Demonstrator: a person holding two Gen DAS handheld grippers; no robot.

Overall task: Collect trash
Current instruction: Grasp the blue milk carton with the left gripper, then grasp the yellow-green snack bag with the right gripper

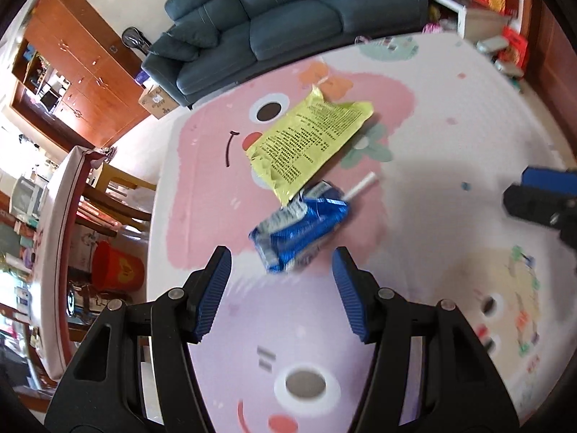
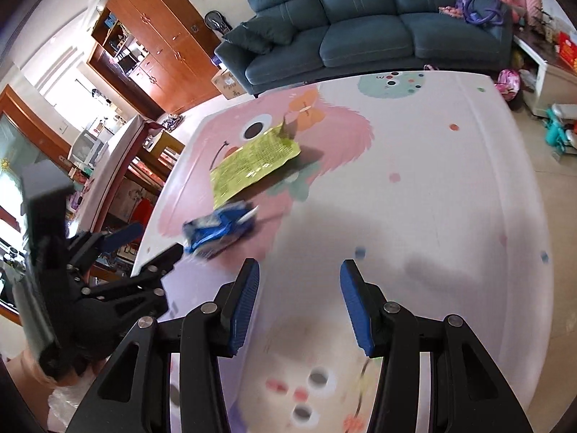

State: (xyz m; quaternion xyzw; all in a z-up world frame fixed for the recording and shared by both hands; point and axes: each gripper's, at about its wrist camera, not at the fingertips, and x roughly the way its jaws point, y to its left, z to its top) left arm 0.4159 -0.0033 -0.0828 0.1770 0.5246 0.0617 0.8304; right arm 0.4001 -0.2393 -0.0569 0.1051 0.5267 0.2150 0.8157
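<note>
A crumpled blue drink carton (image 1: 301,229) with a white straw (image 1: 361,186) lies on the cartoon play mat (image 1: 450,137). A yellow printed wrapper (image 1: 310,140) rests just beyond it, partly overlapping it. My left gripper (image 1: 281,258) hovers open right in front of the carton, nothing between its blue pads. In the right wrist view the carton (image 2: 220,231) and the wrapper (image 2: 252,162) lie ahead to the left. My right gripper (image 2: 299,270) is open and empty over bare mat, and the left gripper (image 2: 151,243) shows at its left, close to the carton.
A dark blue sofa (image 2: 360,25) stands along the mat's far edge, with a cardboard box (image 1: 157,101) at its left end. Wooden cabinets (image 1: 79,61), a table (image 1: 61,216) and a red bucket (image 1: 117,265) crowd the left. Toys and boxes (image 2: 559,130) lie to the right.
</note>
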